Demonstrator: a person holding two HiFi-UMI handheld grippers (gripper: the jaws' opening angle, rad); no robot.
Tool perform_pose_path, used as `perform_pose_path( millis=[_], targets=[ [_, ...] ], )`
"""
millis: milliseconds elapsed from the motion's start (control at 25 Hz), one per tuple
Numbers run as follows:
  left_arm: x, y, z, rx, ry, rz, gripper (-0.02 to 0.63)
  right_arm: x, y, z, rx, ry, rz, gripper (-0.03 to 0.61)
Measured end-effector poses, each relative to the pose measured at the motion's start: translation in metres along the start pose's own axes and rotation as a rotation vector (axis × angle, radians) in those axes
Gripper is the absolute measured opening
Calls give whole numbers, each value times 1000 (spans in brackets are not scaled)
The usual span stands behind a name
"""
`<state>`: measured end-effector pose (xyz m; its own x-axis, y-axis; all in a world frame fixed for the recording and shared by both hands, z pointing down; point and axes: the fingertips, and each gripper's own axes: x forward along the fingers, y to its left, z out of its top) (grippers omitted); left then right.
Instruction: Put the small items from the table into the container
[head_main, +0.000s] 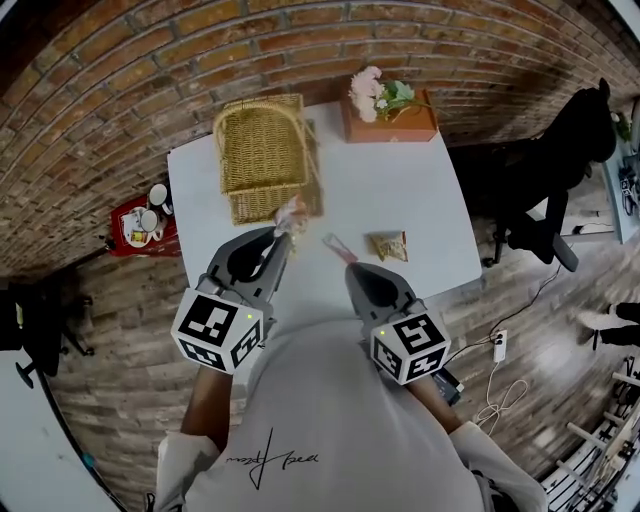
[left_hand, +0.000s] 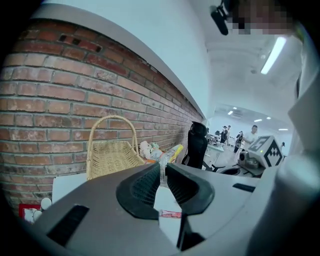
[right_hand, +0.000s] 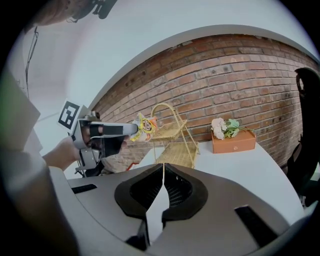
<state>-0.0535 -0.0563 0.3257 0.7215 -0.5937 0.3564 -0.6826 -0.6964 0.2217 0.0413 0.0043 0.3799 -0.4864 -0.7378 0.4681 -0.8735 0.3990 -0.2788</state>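
You hold a small snack packet (head_main: 292, 212) pinched in your left gripper (head_main: 283, 232), raised off the white table (head_main: 400, 190) just beside the near corner of the wicker basket (head_main: 262, 150). The jaws stand almost together, clamped on a thin edge of the film, and the body of the packet hangs out beyond the tips toward the basket. Your right gripper (head_main: 350, 268) is pressed together on nothing, hovering on your side of the basket and to its right.

The packet looks light, soft and crinkly, with slick film that could slide out of a loose pinch. The flat sealed seam is probably the safest hold, since the puffed middle would likely crush.

A second packet (head_main: 388, 245) lies on the table to the right of the basket, well apart from it. A pink wrapper (head_main: 335, 244) lies flat between that packet and the basket. Being thin, the wrapper will probably be hard to get under, so take it by one end.
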Motion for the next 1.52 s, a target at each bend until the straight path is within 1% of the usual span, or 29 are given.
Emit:
perform_pose_path(
  millis=[160,360,640,840,1040,1160,1280,1520],
  targets=[
    [-2,9,10,21,-13,22,49,0,2,-3,6,8,4,21],
    [1,20,21,46,-25,47,49,0,0,-5,-31,15,-19,21],
    [6,41,32,56,-39,89,49,1,-6,-8,-6,17,-28,21],
    [11,62,32,116,-18,182,49,2,-10,-8,16,19,-29,21],
    [22,74,28,115,9,198,49,7,-13,-9,22,26,-28,21],
    [26,84,26,100,13,205,49,9,-15,-10,33,29,-28,21],
    [30,94,24,108,28,222,49,10,-19,-10,42,31,-30,21],
    [43,106,23,108,39,244,49,8,-33,-9,64,29,-54,21]
  ],
)
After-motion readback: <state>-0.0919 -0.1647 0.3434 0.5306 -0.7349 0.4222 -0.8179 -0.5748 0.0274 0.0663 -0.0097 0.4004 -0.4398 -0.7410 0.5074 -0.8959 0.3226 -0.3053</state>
